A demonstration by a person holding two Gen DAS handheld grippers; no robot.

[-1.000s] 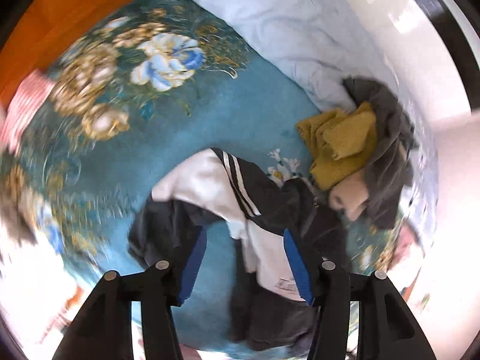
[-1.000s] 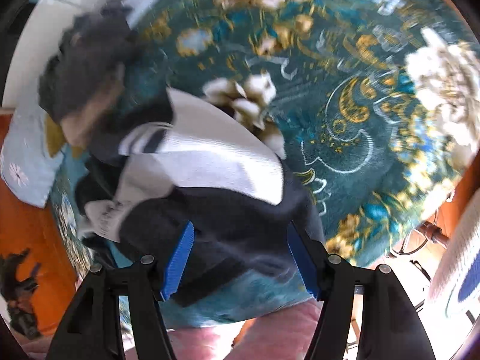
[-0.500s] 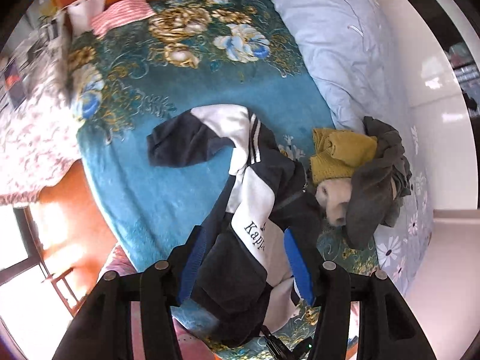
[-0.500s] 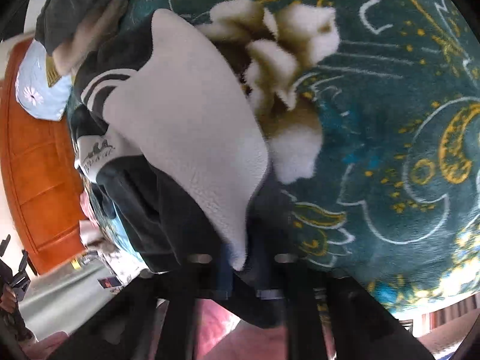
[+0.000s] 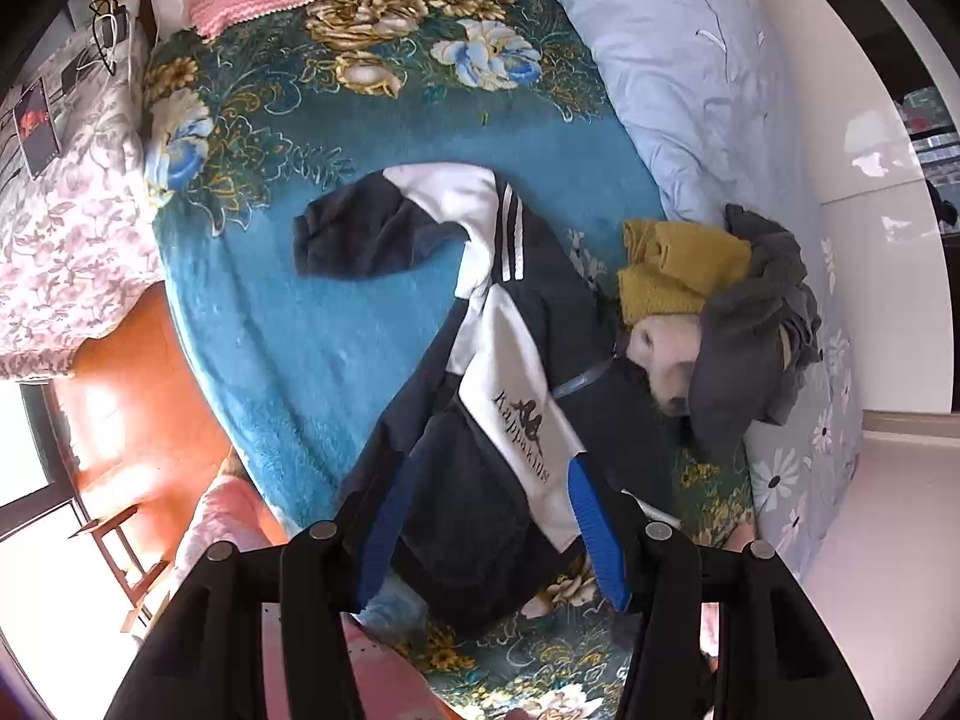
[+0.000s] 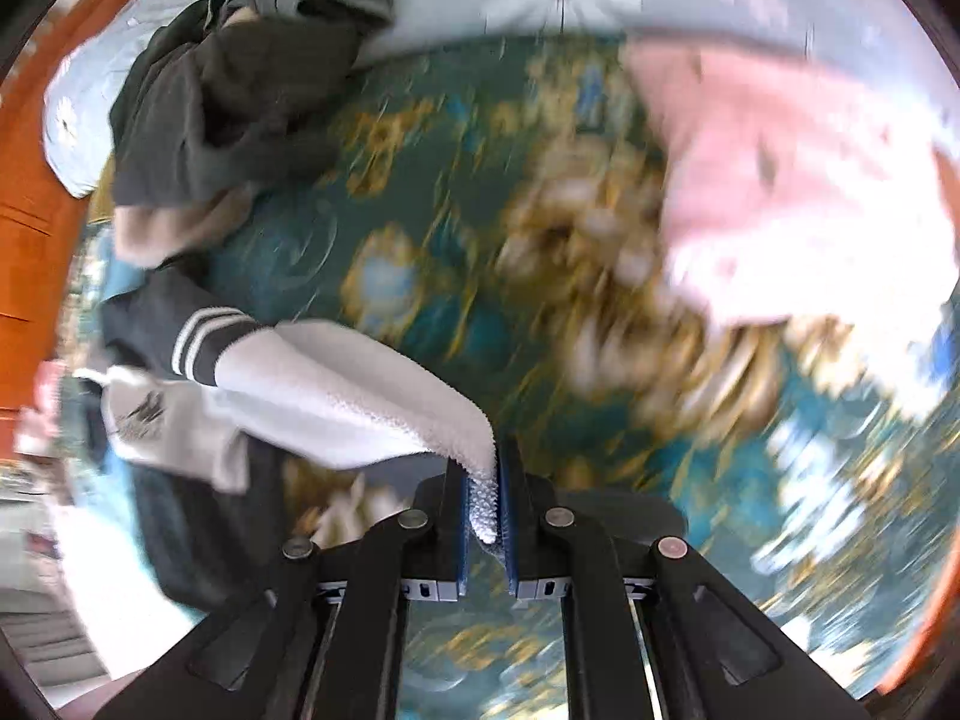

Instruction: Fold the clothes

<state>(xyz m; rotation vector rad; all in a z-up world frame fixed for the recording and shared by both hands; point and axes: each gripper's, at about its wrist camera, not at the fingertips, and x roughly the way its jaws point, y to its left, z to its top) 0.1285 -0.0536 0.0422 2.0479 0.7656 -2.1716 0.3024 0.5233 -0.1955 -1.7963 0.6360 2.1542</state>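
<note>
Right tongs [image 6: 485, 516] pinch the white fleece edge of the jacket [image 5: 510, 372]. Left tongs [image 5: 489, 534] stay wide apart above it. It lies on a blue flowery blanket [image 5: 288, 336] on the bed. A clothes pile [image 5: 714, 300] sits beside it, by a pale pillow [image 5: 666, 72]. Only the right view is blurry.

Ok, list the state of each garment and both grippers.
Kappa jacket: unfolded, crumpled on the bedspread, white edge pinched.
Mustard garment: folded, beside the pillow.
Grey garment: heaped, unfolded.
Left gripper: open, over the jacket.
Right gripper: shut on the jacket.
</note>
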